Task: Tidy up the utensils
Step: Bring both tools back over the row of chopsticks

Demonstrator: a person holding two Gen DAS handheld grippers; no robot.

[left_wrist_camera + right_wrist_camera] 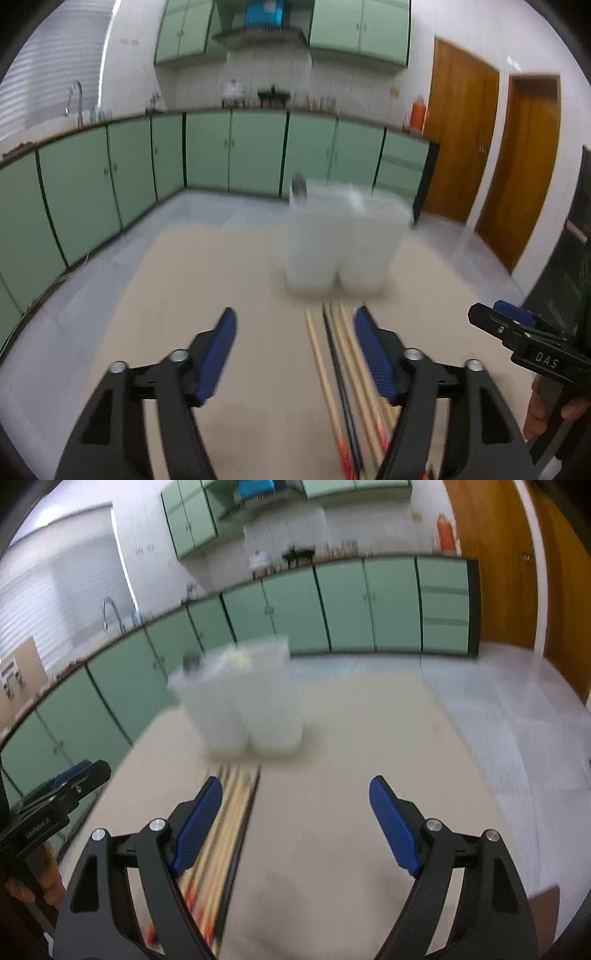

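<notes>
Several chopsticks [345, 369], wooden and black, lie side by side on the beige table [221, 277], pointing at a white two-compartment utensil holder [343, 240] that has a metal utensil [299, 186] in its left compartment. My left gripper [295, 354] is open and empty above the table, its right finger over the chopsticks. In the right wrist view my right gripper [295, 823] is open and empty, its left finger beside the chopsticks [229, 830], with the holder [243, 701] ahead. Both views are blurred.
Green kitchen cabinets [236, 155] line the far walls, with a sink tap [75, 98] at left and wooden doors [517, 162] at right. The table's far edge [369, 681] lies behind the holder, over a grey tiled floor [517, 709].
</notes>
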